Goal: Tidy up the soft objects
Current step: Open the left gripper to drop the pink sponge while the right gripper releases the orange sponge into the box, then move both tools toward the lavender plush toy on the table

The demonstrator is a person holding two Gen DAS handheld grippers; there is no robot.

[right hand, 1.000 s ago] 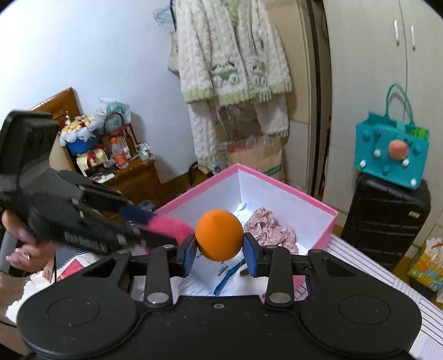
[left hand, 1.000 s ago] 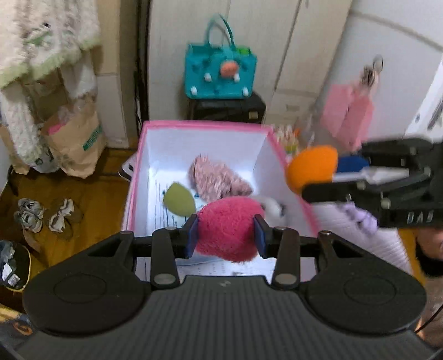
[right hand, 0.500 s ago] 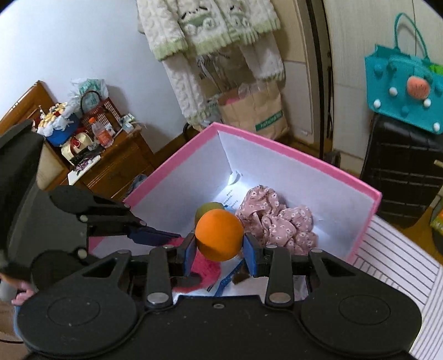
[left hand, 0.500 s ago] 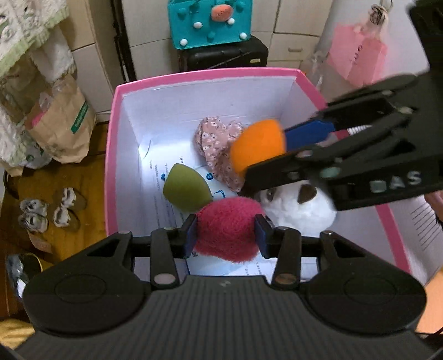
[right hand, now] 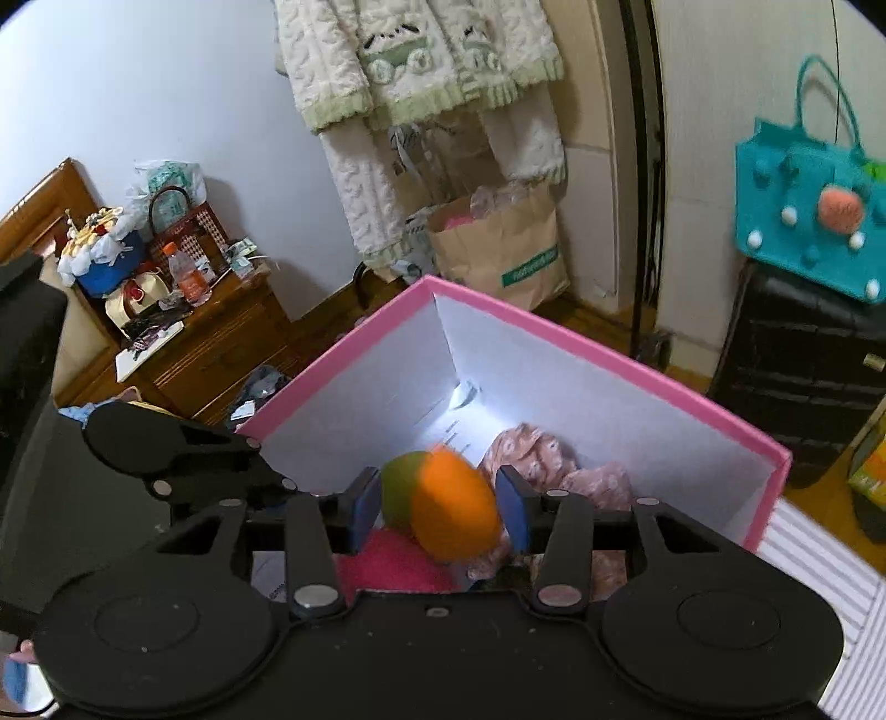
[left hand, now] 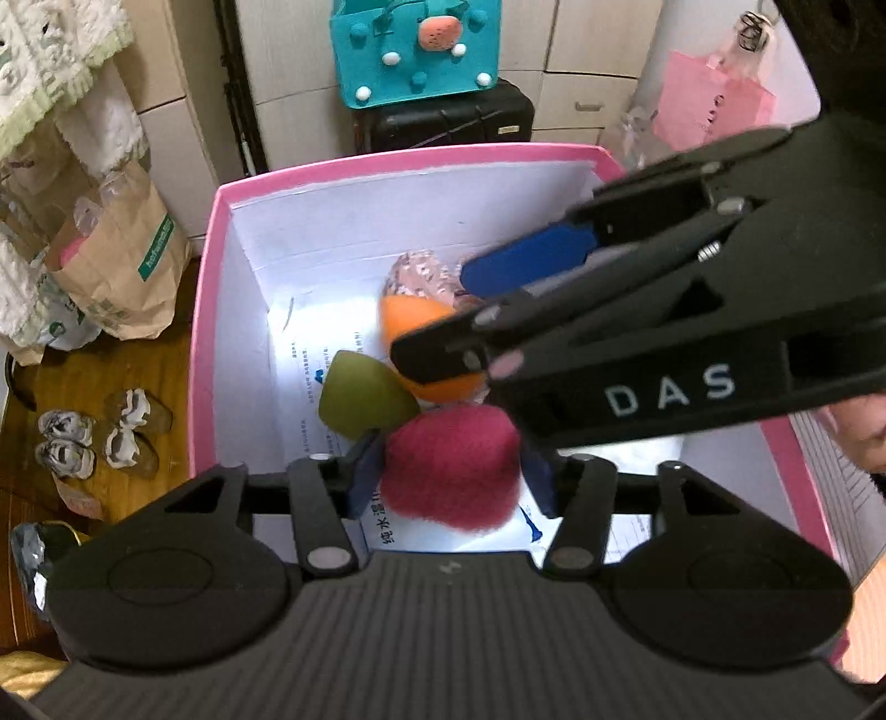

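Note:
A pink box with white inside [left hand: 210,288] [right hand: 609,354] holds a green soft ball [left hand: 362,390] [right hand: 401,482] and a pink floral cloth [left hand: 418,274] [right hand: 554,459]. My left gripper [left hand: 451,468] is open over the box, its jaws apart on both sides of a fuzzy magenta ball [left hand: 451,459] [right hand: 393,559] that looks released. My right gripper [right hand: 440,507] [left hand: 459,310] is open too; the blurred orange ball [right hand: 454,507] [left hand: 423,343] is loose between its spread jaws, dropping into the box.
A teal felt bag [left hand: 412,50] sits on a black case [left hand: 448,119] behind the box. A brown paper bag [left hand: 119,271] and shoes [left hand: 94,437] are on the wooden floor at left. A striped surface [right hand: 830,554] lies right of the box.
Both grippers moved lower into the box and opened. The orange ball has left the right pads and falls; the magenta ball is free of the left pads.

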